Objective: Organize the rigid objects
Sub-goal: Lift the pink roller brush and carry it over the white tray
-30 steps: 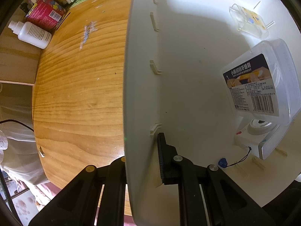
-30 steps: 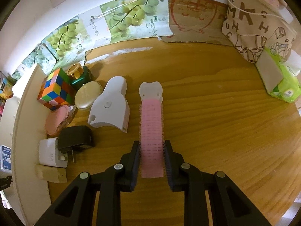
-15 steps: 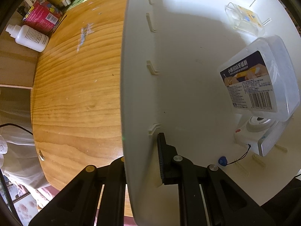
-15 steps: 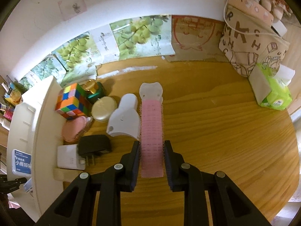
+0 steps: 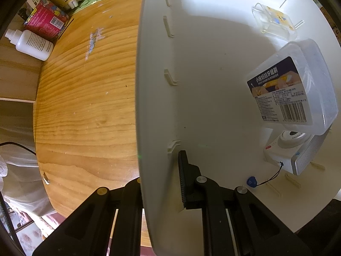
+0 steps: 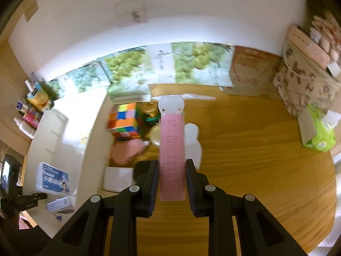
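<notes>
The left wrist camera looks straight down along its tongs [image 5: 159, 183]. It sits very close to the wall of a white bin [image 5: 153, 106], so the bin fills most of the view, with the wooden worktop [image 5: 85, 106] off to the left.

The right wrist camera sits higher and tilts down toward the far wall [image 6: 85, 32]. It sees much more of the worktop [image 6: 255, 160].

Both views show the white bin [image 6: 42, 145] and the clear labelled box [image 5: 294, 93] [image 6: 52, 178] inside it.

Wooden tabletop [image 6: 255, 160], white wall [image 6: 191, 17] behind, grape posters [image 6: 191, 64] along its base, warm light
</notes>
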A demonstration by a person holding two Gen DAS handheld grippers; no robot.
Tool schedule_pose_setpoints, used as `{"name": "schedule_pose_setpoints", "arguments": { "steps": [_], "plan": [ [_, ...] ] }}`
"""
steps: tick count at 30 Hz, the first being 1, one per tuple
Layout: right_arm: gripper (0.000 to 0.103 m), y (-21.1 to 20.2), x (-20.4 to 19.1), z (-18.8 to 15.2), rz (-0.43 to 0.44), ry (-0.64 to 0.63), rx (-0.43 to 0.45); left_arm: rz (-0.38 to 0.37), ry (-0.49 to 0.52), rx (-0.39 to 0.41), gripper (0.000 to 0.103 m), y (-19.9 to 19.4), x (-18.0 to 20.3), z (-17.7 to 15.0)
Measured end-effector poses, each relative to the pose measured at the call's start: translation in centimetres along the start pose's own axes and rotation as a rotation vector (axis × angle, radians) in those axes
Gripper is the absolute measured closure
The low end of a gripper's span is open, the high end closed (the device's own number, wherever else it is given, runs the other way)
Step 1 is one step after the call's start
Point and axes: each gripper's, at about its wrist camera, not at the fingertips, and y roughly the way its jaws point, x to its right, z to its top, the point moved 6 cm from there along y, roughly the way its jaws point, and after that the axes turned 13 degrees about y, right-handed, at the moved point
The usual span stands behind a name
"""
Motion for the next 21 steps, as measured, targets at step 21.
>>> {"name": "schedule_pose_setpoints", "arguments": {
  "steps": [21],
  "plan": [
    [0.079, -1.0, -11.3, -2.5, 0.150, -0.250, -0.064, -0.025, -0.006, 0.012, 0.089, -0.1, -0.5, -0.4]
  ]
}}
